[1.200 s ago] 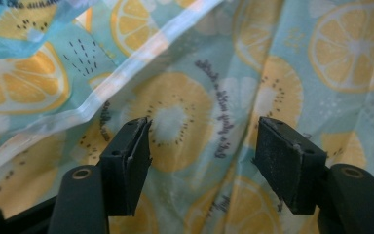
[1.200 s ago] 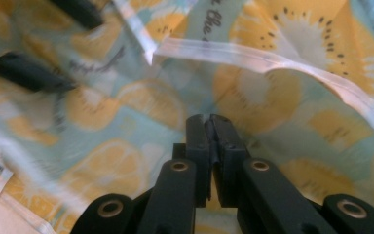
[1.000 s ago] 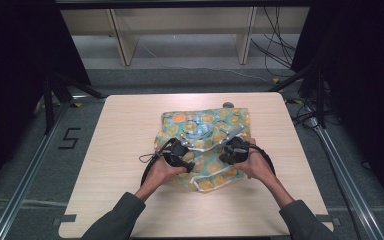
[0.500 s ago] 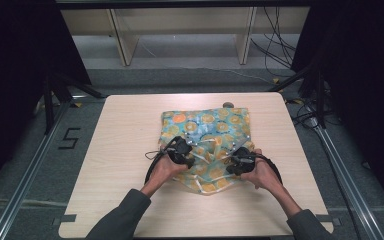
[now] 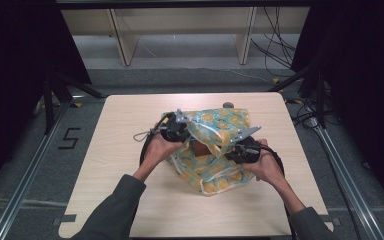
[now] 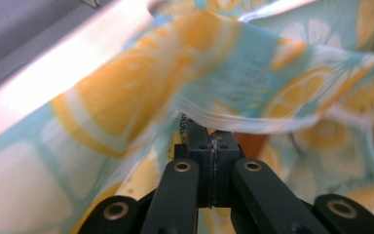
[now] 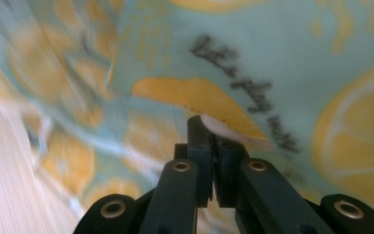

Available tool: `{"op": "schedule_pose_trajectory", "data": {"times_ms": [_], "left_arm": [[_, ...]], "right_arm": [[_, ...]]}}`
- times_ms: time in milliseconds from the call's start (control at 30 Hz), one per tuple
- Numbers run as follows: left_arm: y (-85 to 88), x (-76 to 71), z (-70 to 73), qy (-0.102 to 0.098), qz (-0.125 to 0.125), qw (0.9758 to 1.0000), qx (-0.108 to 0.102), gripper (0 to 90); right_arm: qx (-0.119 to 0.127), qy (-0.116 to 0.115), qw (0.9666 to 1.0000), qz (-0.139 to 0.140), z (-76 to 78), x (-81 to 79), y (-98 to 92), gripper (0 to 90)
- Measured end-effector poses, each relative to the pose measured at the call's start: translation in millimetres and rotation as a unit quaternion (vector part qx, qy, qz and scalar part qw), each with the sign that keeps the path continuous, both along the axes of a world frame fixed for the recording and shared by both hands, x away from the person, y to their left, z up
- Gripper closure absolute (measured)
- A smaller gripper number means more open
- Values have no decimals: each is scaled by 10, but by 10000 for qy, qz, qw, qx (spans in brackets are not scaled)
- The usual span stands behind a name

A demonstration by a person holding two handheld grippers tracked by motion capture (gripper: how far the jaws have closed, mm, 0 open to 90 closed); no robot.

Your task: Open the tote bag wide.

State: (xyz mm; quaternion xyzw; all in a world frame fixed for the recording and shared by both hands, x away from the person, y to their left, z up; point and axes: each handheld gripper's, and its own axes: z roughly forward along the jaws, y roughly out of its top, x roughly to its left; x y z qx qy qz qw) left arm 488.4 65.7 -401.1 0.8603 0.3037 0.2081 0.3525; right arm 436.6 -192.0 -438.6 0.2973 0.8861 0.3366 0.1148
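Note:
A teal cloth bag (image 5: 219, 172) printed with orange citrus slices lies on the pale wooden table (image 5: 125, 150). My left gripper (image 5: 186, 131) has just been closing and now pinches a white-trimmed fold of the cloth (image 6: 233, 78) at the bag's left; in the left gripper view the gripper (image 6: 208, 139) stands shut on it. The right gripper (image 5: 230, 150) grips the bag's right side, and in its own view that gripper (image 7: 210, 132) is shut on the printed fabric (image 7: 272, 44). Both held edges are raised off the table. Something brown (image 5: 200, 148) shows inside the bag.
A small dark object (image 5: 227, 105) sits at the table's far edge. Wooden shelving (image 5: 180, 30) stands beyond the table, cables (image 5: 305, 115) trail at its right, and a taped "5" (image 5: 69, 137) marks the floor at the left.
The bag lay flat a second ago; both hands have risen and pulled its edges up, so it now stands bunched. The left jaws have closed on the cloth.

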Motion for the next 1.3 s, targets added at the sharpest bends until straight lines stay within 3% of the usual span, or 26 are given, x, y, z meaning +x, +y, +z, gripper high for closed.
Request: {"op": "schedule_pose_trajectory", "data": {"times_ms": [100,133,200,267,333,367,400,433,467,500,533,567,633,733,767,867,1000,1033,1067,1133,1167,1233,1267,1300], "left_arm": [[-10,173,114,-90,179,9998,-42,895],[-16,228,129,-73,231,9997,-91,895],[-29,335,134,6,316,9993,-184,894],[-30,436,129,19,281,9993,-243,894],[-11,498,112,116,325,9988,-354,894],[-3,525,99,125,348,9988,-310,894],[6,554,82,118,343,9989,-283,894],[16,578,61,156,370,9987,-323,894],[32,606,37,200,387,9983,-385,894],[34,624,8,207,411,9982,-378,894],[16,630,-29,256,431,9980,-398,894],[1,634,-58,294,435,9979,-385,894],[-12,657,-108,298,424,9979,-383,894],[-8,760,-208,320,521,9973,-412,894],[-14,792,-248,328,534,9972,-414,894],[-39,907,-459,563,690,9953,-380,894],[-14,990,-624,809,819,9917,-577,893],[-21,994,-615,800,795,9922,-535,893],[-34,992,-611,760,816,9924,-517,893],[-53,982,-590,717,796,9935,-390,893],[-62,971,-580,722,805,9935,-356,893],[-64,967,-571,738,785,9936,-340,893],[-66,968,-571,728,835,9929,-425,894],[-60,970,-569,764,847,9923,-483,894]], "right_arm": [[98,-269,9995,130,126,32,118,887],[189,-317,9993,58,155,46,170,887],[144,-408,9990,104,195,132,275,887],[-147,-498,9986,-13,176,247,400,887],[-676,-632,9954,-249,113,404,451,888],[-1028,-710,9914,-398,95,496,429,889],[-1185,-770,9883,-576,80,581,380,898],[-1150,-781,9878,-699,78,673,300,900],[-1036,-746,9866,-1017,75,726,227,900],[-1048,-679,9843,-1247,79,772,157,900],[-1192,-797,9796,-1409,77,828,87,900],[-1271,-815,9773,-1487,88,874,4,900],[-1194,-719,9749,-1736,90,951,-163,900],[-1175,-518,9726,-1940,39,1037,-335,900],[-1029,-317,9751,-1940,-16,1071,-383,900],[-1098,-125,9741,-1971,-170,1099,-418,900],[-950,89,9766,-1930,-319,1063,-489,900],[-827,288,9758,-2006,-340,1030,-515,900],[-699,327,9782,-1928,-373,1020,-585,900],[-551,487,9766,-2019,-364,986,-618,900],[-522,404,9791,-1922,-332,970,-650,900],[-423,247,9810,-1876,-221,915,-644,900],[-302,50,9821,-1857,-154,877,-627,900],[-178,31,9833,-1809,-54,841,-602,900]]}}
